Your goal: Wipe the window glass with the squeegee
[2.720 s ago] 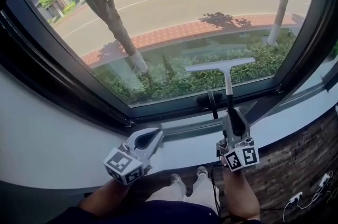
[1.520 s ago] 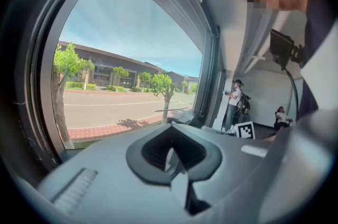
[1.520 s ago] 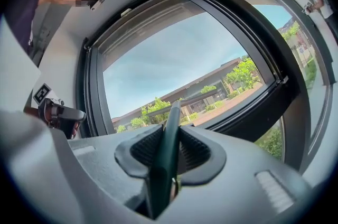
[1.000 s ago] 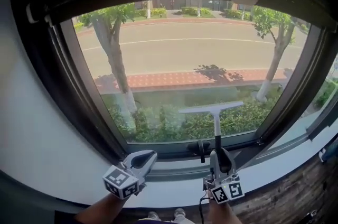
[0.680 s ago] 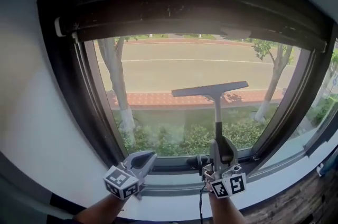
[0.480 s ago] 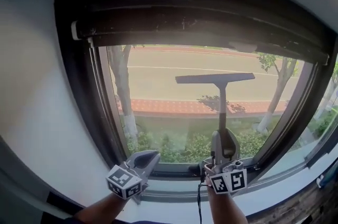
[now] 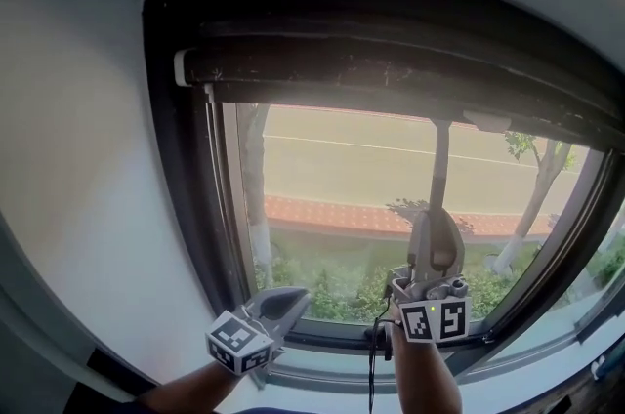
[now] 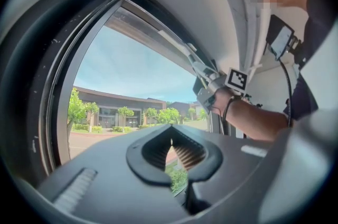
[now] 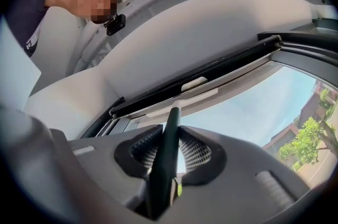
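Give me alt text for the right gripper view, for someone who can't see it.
The right gripper is shut on the dark squeegee handle, whose pale blade sits at the top of the window glass, just below the black frame.

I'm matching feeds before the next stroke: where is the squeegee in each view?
Head view: right of centre, the squeegee shaft rises from the right tool. The blade is hard to pick out.
Left gripper view: right of centre, a thin shaft slants up-left from the right tool.
Right gripper view: bottom centre, the dark shaft is clamped between the jaws, with the pale blade above.
Shared landmark: the dark window frame.
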A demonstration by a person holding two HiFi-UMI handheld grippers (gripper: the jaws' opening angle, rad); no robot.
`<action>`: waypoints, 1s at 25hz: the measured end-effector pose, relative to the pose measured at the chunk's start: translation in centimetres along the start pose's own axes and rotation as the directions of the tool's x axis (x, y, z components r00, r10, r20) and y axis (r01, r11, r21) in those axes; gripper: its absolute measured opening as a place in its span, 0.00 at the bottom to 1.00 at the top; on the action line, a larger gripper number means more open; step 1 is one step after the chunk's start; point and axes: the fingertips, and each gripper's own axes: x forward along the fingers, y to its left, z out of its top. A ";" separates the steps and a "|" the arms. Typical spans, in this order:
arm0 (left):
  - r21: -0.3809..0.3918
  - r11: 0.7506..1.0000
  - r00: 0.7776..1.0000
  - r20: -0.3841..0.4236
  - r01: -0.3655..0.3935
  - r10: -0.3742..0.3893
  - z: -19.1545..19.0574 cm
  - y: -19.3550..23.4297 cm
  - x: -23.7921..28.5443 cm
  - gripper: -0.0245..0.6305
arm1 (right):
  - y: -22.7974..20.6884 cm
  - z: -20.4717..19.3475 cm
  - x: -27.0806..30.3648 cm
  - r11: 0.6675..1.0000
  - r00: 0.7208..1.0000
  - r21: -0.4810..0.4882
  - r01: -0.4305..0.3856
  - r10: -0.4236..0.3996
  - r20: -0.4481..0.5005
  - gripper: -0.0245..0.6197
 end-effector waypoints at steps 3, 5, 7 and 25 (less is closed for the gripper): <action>-0.005 1.000 1.000 0.000 -0.005 0.005 0.1 0.6 0.0 0.04 | -0.2 -0.4 1.7 1.000 1.000 -0.004 0.002 -0.002 0.004 0.20; -0.004 1.000 1.000 0.002 -0.014 0.014 -0.2 1.1 -0.1 0.04 | -0.4 -0.8 2.4 1.000 1.000 -0.010 0.010 -0.010 0.003 0.20; -0.009 1.000 1.000 0.000 -0.014 0.014 -0.1 1.3 -0.2 0.04 | -0.6 -1.1 2.6 1.000 1.000 -0.015 0.018 -0.018 0.001 0.20; -0.083 0.996 0.997 -0.068 0.030 -0.036 -4.5 -0.8 -0.9 0.04 | 0.4 -3.9 -3.3 0.998 0.991 -0.004 0.065 -0.065 -0.115 0.20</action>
